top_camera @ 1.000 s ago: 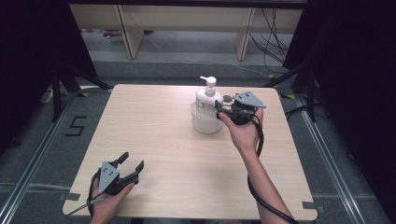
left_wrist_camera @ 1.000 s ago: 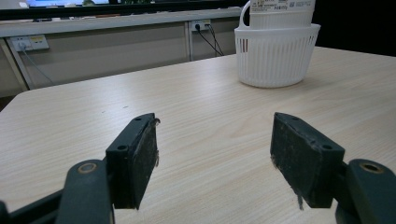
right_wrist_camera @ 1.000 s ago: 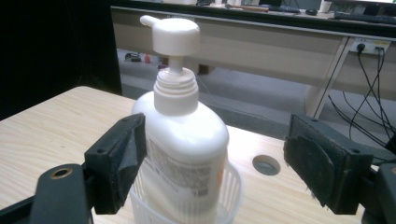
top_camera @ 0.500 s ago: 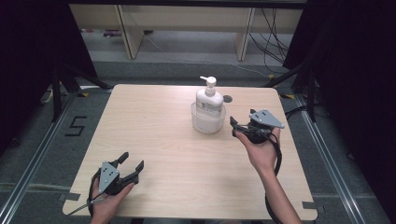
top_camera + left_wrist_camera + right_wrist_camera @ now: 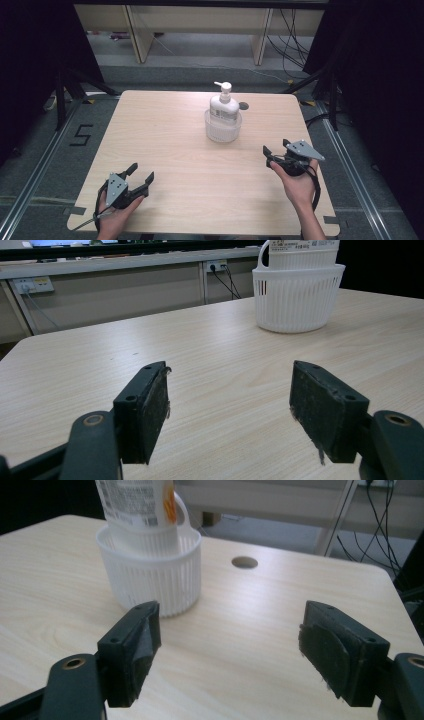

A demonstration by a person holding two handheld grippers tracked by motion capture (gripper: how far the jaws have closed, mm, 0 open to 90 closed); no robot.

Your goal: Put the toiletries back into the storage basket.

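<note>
The right claw [image 5: 276, 150], a black two-jaw gripper with a grey three-cornered plate on top, is released: its jaws stand wide apart with bare tabletop between them, though they have just been closing a little, with nothing in the gap. In the right gripper view the white ribbed plastic basket [image 5: 150, 577] sits ahead of the claw and off toward its left jaw, near but clear of it, and the white pump bottle of lotion with a printed label [image 5: 135, 505] stands upright inside that basket. Further out, beyond the basket, a small round hole [image 5: 245, 562] pierces the pale wooden table [image 5: 260, 630]. In the high view the right claw sits well back from the basket, toward the person's side and near the table's right edge. The left claw [image 5: 134, 179] is likewise released, jaws spread over bare wood, resting in the person's hand at the near left corner; from it the basket [image 5: 297, 297] lies far ahead and to the right. By my judgement the placing step is done, since the bottle [image 5: 223, 105] stands seated in the basket [image 5: 223, 127] and no claw touches either, so the step in hand is the retreat. The next move probably calls for little more than settling the right claw at rest, keeping it clear of the basket.
</note>
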